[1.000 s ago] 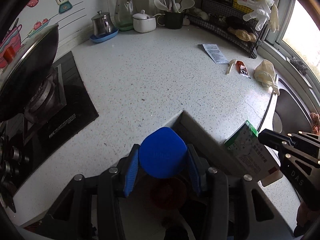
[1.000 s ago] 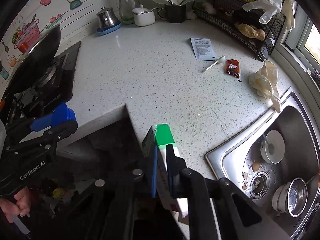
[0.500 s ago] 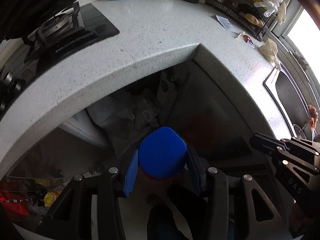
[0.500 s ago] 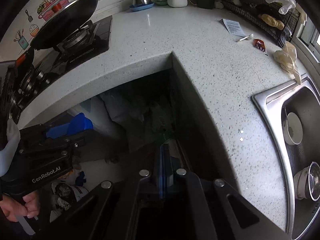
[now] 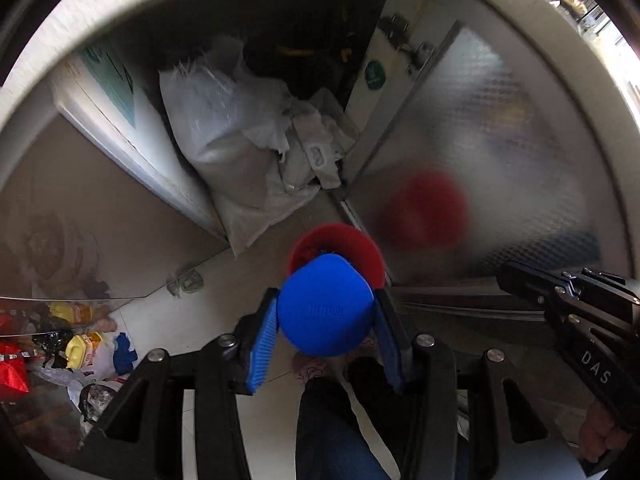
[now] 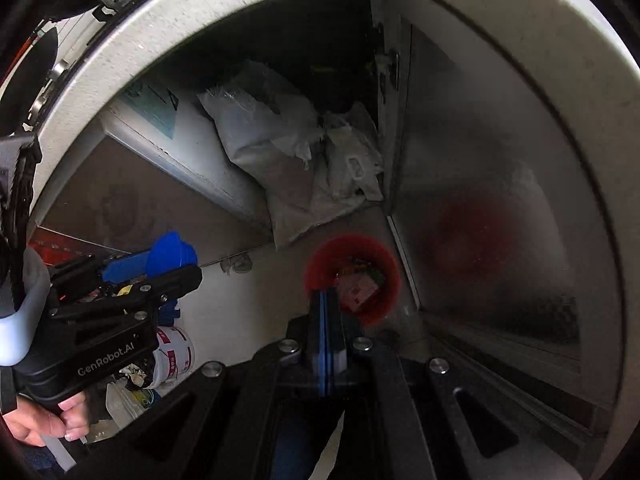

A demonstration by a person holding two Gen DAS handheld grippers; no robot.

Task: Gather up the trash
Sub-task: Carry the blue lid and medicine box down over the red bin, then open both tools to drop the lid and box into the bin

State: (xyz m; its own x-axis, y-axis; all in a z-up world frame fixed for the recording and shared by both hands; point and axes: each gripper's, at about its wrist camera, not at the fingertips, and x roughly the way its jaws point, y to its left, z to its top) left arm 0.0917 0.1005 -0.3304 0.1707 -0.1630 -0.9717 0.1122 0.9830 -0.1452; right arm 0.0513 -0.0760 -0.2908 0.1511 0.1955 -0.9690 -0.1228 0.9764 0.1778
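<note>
My left gripper (image 5: 326,300) is shut on a blue plastic cap (image 5: 326,312) and points steeply down, right above a red bin (image 5: 360,246) on the floor. The right wrist view shows that cap (image 6: 172,254) off to the left in the left gripper (image 6: 160,264). My right gripper (image 6: 326,296) is shut, fingers pressed together with nothing visible between them, just over the red bin (image 6: 320,268). A pink, white and green carton (image 6: 356,290) lies inside the bin. From the left wrist view, the right gripper (image 5: 508,276) shows a bare tip.
White sacks (image 5: 240,132) fill the open cabinet under the counter edge (image 6: 240,12). A frosted cabinet door (image 5: 500,152) stands right of the bin. Loose trash (image 5: 80,348) and a white tub (image 6: 174,354) sit on the floor at left. A person's leg (image 5: 332,432) is below.
Both grippers have dropped from above the countertop to below its edge, over the floor and the red bin. The carton has left the right gripper and now lies in the bin.
</note>
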